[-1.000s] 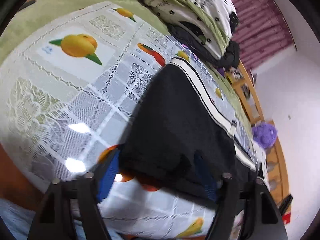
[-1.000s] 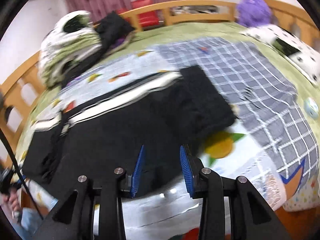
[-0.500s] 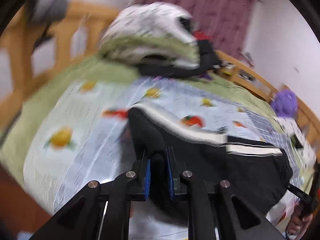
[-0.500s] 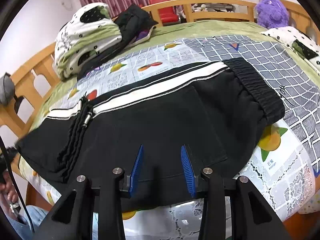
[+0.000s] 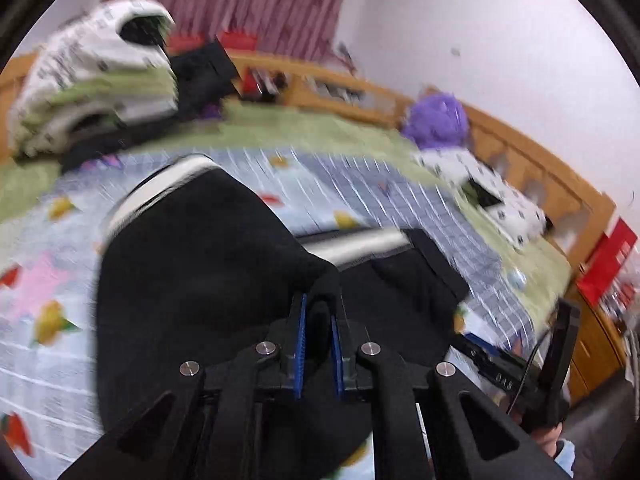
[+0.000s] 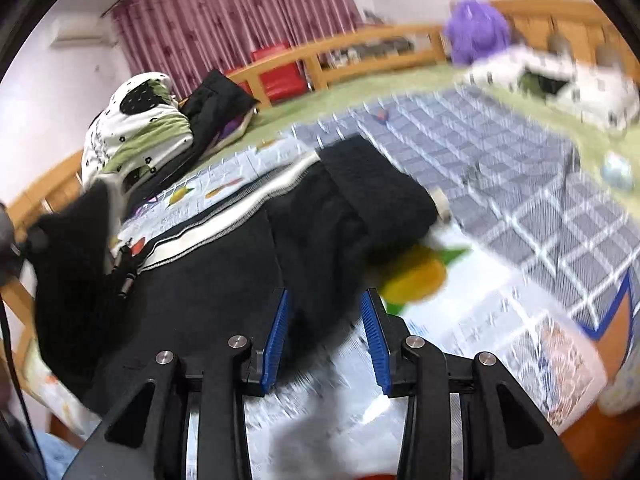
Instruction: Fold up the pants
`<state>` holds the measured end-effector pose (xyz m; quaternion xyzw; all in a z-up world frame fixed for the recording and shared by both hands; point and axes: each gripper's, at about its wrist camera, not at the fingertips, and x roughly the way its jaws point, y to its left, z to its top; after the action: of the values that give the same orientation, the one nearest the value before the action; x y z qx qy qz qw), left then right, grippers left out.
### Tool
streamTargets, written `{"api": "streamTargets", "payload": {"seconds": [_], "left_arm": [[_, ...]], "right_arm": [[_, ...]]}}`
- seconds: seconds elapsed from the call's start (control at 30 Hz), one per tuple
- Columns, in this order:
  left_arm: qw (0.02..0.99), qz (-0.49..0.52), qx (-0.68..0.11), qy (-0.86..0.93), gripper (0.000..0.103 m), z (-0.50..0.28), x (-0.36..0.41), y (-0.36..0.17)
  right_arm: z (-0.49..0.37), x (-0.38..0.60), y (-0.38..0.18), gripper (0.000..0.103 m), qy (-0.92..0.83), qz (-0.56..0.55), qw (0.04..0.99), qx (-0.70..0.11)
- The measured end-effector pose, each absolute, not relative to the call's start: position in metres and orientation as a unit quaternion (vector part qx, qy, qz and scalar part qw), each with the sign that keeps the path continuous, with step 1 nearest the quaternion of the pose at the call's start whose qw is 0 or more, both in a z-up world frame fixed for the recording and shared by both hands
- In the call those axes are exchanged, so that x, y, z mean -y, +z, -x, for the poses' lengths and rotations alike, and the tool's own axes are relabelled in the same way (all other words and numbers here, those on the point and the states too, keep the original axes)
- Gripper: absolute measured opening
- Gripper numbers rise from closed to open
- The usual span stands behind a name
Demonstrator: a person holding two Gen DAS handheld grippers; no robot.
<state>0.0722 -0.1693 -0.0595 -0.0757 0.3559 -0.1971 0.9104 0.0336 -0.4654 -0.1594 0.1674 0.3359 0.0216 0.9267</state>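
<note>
The black pants point(image 6: 224, 280) with a white side stripe lie on the fruit-print cloth on the bed. My left gripper point(image 5: 319, 312) is shut on a bunch of the black fabric point(image 5: 200, 264) and holds that end lifted and folded toward the waistband end. My right gripper point(image 6: 326, 322) is open, its blue pads either side of the pants' near edge by the elastic waistband point(image 6: 376, 184), holding nothing. The lifted end shows at the left of the right wrist view point(image 6: 68, 240). The right gripper's body shows at lower right in the left wrist view point(image 5: 560, 352).
A pile of white-and-green bedding point(image 6: 136, 136) with dark clothes lies at the bed's far side. A purple plush point(image 6: 476, 28) and a spotted pillow point(image 6: 560, 80) lie by the wooden bed rail point(image 6: 360, 44). A grey checked cloth point(image 6: 500, 168) lies to the right.
My left gripper has closed on the pant-leg end, lifted it and carried it over toward the waistband. My right gripper stayed open near the waistband, shifting slightly.
</note>
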Motion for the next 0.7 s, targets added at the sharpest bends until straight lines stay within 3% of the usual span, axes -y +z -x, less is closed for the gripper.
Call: {"api": "streamTargets", "payload": {"seconds": [0.13,0.3,0.33,0.43,0.7], "left_arm": [[0.880,0.076,-0.423,-0.202,0.012,-0.071,0.178,-0.095],[0.869,0.129,-0.423,-0.220,0.060,-0.049,0.144,-0.089],[0.878,0.131,-0.411,-0.210,0.061,-0.041,0.133,-0.084],[0.892,0.129,-0.393,-0.183,0.065,-0.028,0.101,-0.075],[0.879,0.222,-0.412,-0.094,0.065,-0.026,0.011,-0.098]], "right_arm": [[-0.036,0.481,-0.169,0.038,0.038,-0.197,0.911,-0.361],[-0.042,0.458,-0.167,0.039,0.065,-0.178,0.907,-0.375],[-0.044,0.450,-0.164,0.039,0.082,-0.179,0.906,-0.374],[-0.058,0.423,-0.148,0.055,0.119,-0.173,0.905,-0.370],[-0.140,0.329,-0.143,0.059,0.207,-0.141,0.868,-0.430]]}}
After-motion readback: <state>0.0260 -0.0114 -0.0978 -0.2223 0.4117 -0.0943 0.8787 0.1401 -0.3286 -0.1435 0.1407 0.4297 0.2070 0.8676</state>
